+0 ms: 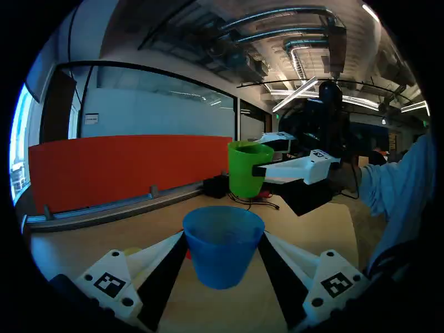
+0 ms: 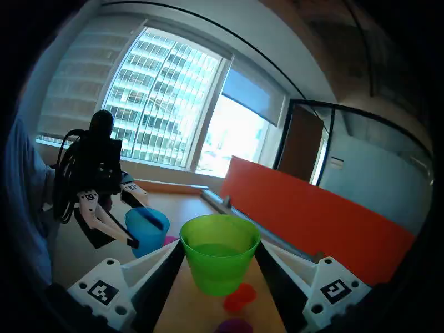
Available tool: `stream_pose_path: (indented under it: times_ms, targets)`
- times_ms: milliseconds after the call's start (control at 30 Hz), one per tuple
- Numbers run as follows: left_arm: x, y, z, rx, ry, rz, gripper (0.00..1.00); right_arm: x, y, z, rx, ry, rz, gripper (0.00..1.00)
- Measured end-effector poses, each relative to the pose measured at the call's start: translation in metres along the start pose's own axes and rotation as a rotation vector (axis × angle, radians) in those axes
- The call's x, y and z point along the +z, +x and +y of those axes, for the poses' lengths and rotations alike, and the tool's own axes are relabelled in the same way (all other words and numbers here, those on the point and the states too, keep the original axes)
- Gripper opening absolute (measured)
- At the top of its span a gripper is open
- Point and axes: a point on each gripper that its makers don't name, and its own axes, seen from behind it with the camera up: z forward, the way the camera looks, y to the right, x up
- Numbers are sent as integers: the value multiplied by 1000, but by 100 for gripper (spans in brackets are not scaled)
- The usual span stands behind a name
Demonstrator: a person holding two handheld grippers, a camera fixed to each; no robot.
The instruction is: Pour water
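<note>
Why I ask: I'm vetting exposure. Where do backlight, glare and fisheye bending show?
Right gripper view: the window blows out white, leaving the left gripper body a dark silhouette; the green cup is well lit. Left gripper view: ceiling light strips glare, the glass partition's frame bows, the blue cup is sharp.

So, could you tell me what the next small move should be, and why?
Probably bring the green cup over the blue cup before tilting: both are held upright, apart, in the right gripper and left gripper, and the green one seems to hold liquid.
</note>
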Motion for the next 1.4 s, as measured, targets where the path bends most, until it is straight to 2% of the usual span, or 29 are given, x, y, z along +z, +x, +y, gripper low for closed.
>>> stream_pose_path:
  times_ms: [500, 1100, 1400]
  targets:
    - [4, -1, 8, -5, -14, 3, 86, 9, 35, 8, -198, -3, 7, 90]
    - [9, 2, 19, 3, -34, 2, 86, 22, 59, 24, -464, -46, -8, 90]
    - [10, 5, 22, 3, -40, 5, 86, 27, 74, 30, -557, -63, -5, 90]
